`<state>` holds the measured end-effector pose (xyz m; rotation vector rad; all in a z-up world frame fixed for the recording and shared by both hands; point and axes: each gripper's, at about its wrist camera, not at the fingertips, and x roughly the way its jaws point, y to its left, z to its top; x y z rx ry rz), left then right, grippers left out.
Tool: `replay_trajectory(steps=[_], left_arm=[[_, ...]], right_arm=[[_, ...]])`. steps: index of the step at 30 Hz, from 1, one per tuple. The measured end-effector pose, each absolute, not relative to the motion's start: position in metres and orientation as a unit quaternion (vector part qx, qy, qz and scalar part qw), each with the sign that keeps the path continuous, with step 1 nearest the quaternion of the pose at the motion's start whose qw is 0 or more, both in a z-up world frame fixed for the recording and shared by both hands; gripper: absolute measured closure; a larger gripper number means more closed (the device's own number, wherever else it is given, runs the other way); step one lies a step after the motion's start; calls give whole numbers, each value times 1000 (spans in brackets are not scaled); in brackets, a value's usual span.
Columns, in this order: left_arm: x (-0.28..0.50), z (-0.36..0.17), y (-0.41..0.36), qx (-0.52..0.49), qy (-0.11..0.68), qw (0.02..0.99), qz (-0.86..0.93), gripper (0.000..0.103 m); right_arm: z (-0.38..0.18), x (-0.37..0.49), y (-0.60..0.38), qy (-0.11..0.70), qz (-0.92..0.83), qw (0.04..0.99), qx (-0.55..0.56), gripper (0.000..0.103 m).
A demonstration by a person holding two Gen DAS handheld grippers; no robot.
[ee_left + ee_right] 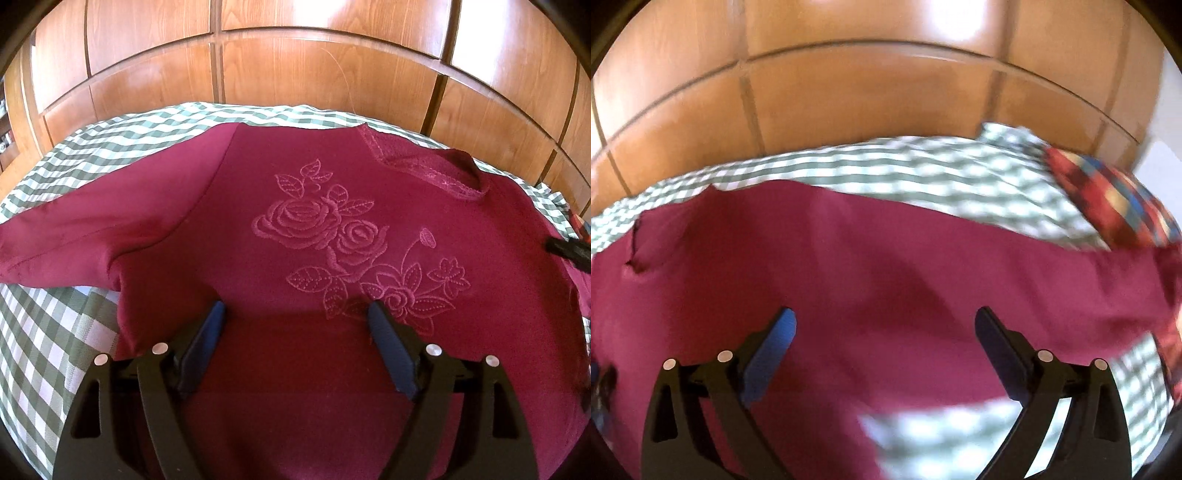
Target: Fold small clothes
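Dark red long-sleeved top with embroidered roses [295, 229] lies flat, front up, on green-and-white checked cloth [48, 343]. Left gripper [297, 314] above its lower body, jaws spread, empty. Right gripper [884, 321] above right sleeve area, likewise spread, empty; view blurred.

Left tool [295, 314]: jaws spread wide, nothing between them, blue-padded fingers [207, 339] angled forward and down.
Right tool [884, 321]: jaws likewise wide apart, gripping nothing; its view was blurred.
Right tool's tip: it showed at the right edge of the left wrist view.
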<state>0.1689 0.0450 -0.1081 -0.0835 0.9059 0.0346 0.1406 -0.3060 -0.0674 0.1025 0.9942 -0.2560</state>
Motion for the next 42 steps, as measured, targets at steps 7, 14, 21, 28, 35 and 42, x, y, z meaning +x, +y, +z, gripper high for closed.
replay_trajectory(steps=[7,14,21,28,35,42], left_arm=[[169,-108,44,-39,438,898,18,24],[168,-107,44,-36,439,898,19,23],[168,-106,43,-34,439,898,20,23],[168,-106,43,-32,439,898,20,23],[167,-107,43,-33,439,897,20,23],[167,-107,43,-36,438,898,19,23]], right_arm=[[-56,23,-476,446,-265,826,219,31],[-62,-40,-565,410,-315,787,338,47],[-33,-9,-591,382,-331,810,297,47],[-44,37,-615,432,-368,785,248,85],[30,71,-561,403,-258,854,203,95],[91,148,-420,380,-73,902,191,95]])
